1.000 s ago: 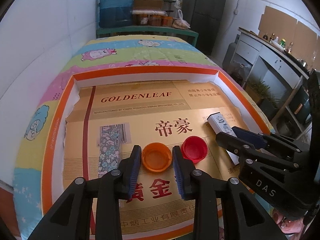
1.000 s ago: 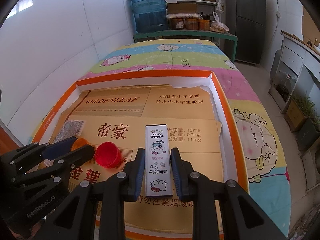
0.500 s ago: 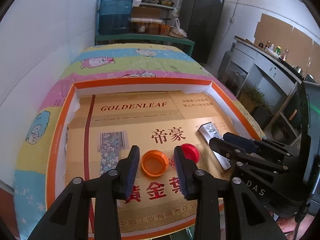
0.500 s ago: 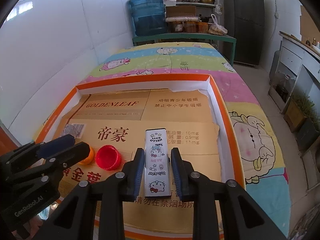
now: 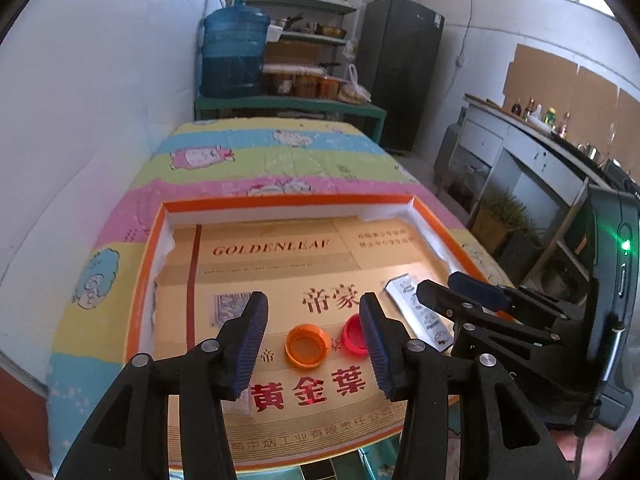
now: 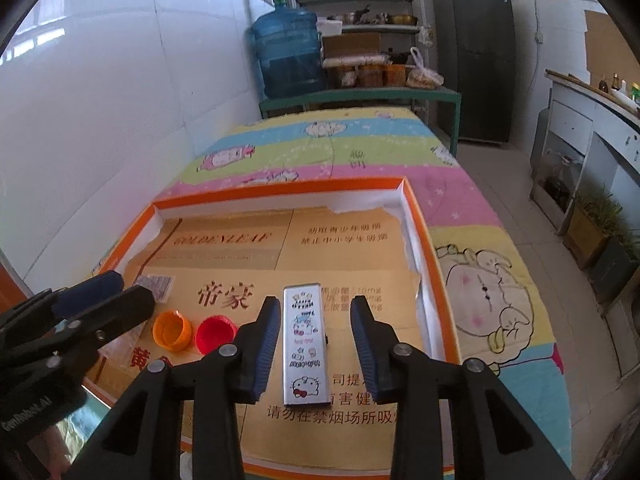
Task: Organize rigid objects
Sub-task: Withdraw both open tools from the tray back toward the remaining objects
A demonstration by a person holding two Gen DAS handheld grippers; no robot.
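Tin [image 6: 306, 344] with Hello Kitty print, GOLDENLEAF cardboard [image 6: 344, 240]

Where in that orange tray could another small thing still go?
The far half of the tray, over the GOLDENLEAF lettering, lies bare. So does the strip between the white case and the right wall. The near left is crowded: orange cap and red cap.

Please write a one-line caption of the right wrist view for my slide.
Open right gripper above a white cartoon-printed box lying flat in a cardboard-lined tray, beside a red cap and an orange cap.
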